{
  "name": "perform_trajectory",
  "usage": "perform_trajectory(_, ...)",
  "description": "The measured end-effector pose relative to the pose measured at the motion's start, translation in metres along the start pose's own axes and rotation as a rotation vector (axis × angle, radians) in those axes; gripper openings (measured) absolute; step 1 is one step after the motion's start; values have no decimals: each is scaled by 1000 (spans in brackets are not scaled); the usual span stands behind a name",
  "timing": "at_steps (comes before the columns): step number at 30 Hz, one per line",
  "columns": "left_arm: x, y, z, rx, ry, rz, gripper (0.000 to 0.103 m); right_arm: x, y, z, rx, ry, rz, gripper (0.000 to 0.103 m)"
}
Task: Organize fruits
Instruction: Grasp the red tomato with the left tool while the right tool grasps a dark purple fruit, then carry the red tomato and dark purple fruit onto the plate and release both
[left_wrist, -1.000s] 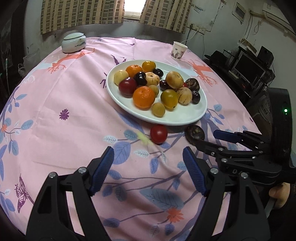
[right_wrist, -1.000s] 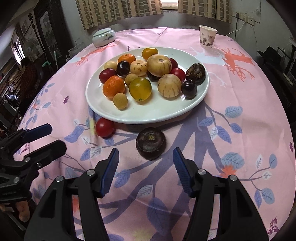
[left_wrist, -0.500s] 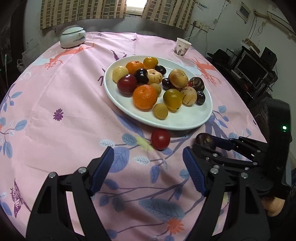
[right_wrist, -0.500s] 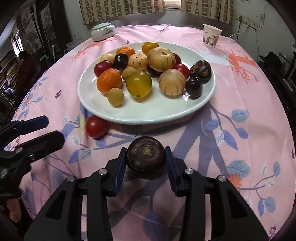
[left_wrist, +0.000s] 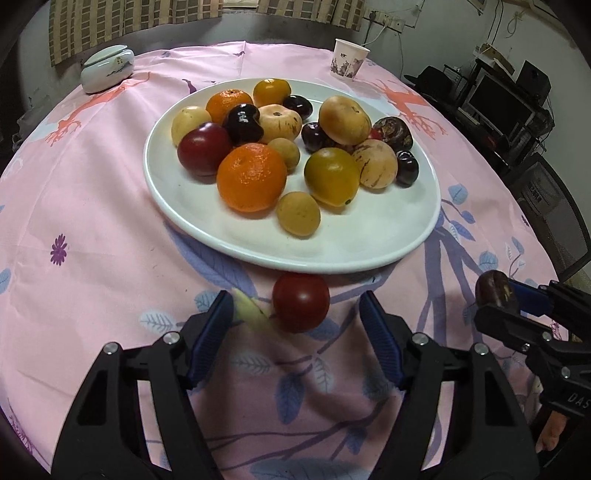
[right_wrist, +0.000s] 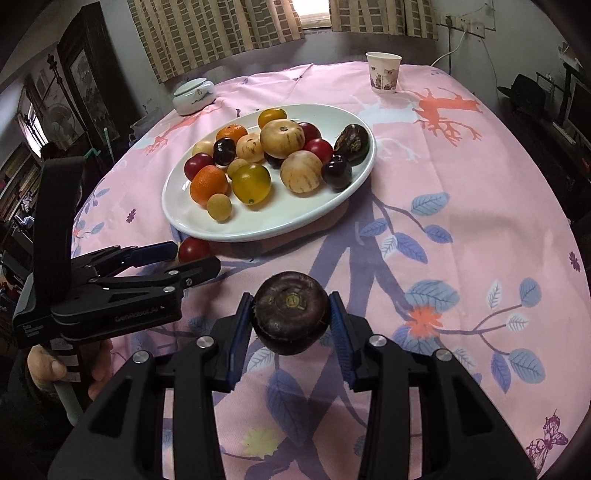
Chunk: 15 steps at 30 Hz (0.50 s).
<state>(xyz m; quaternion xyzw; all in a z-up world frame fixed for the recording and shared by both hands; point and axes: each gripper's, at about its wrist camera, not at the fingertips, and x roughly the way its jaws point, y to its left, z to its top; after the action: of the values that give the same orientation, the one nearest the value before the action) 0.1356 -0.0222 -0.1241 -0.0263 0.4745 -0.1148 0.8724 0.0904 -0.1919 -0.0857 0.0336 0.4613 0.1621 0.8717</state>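
A white plate (left_wrist: 229, 236) (right_wrist: 317, 218) holds several fruits on the pink tablecloth. A red tomato (left_wrist: 300, 302) (right_wrist: 194, 250) lies on the cloth just in front of the plate. My left gripper (left_wrist: 297, 325) (right_wrist: 192, 260) is open, its fingers on either side of the tomato without touching it. My right gripper (right_wrist: 291, 314) is shut on a dark brown round fruit (right_wrist: 291, 312) and holds it above the cloth. That fruit also shows at the right of the left wrist view (left_wrist: 495, 290).
A paper cup (left_wrist: 349, 59) (right_wrist: 384, 72) stands at the far right of the table. A white lidded jar (left_wrist: 107, 68) (right_wrist: 194, 96) stands at the far left. Monitors and a chair lie beyond the table's right edge.
My right gripper closed on the dark fruit and lifted it off the cloth. My left gripper moved forward so the tomato lies between its open fingers.
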Motion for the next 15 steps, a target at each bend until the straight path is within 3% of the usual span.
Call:
perform_trajectory(4,0,1,1,15,-23,36,51,-1,-2,-1,10,-2,6,41)
perform_trajectory(7,-1,3,0,8,-31,27,45,-2,-2,-3,16,-2,13,41)
perform_trajectory(8,-3,3,0,10,-31,6,31,-2,-2,-4,18,-2,17,41)
perform_trajectory(9,-2,1,-1,17,-20,-24,30,-3,-2,-4,19,-2,18,41)
perform_trajectory(15,-6,-9,-12,63,-26,18,30,-6,-3,-5,26,-8,23,41)
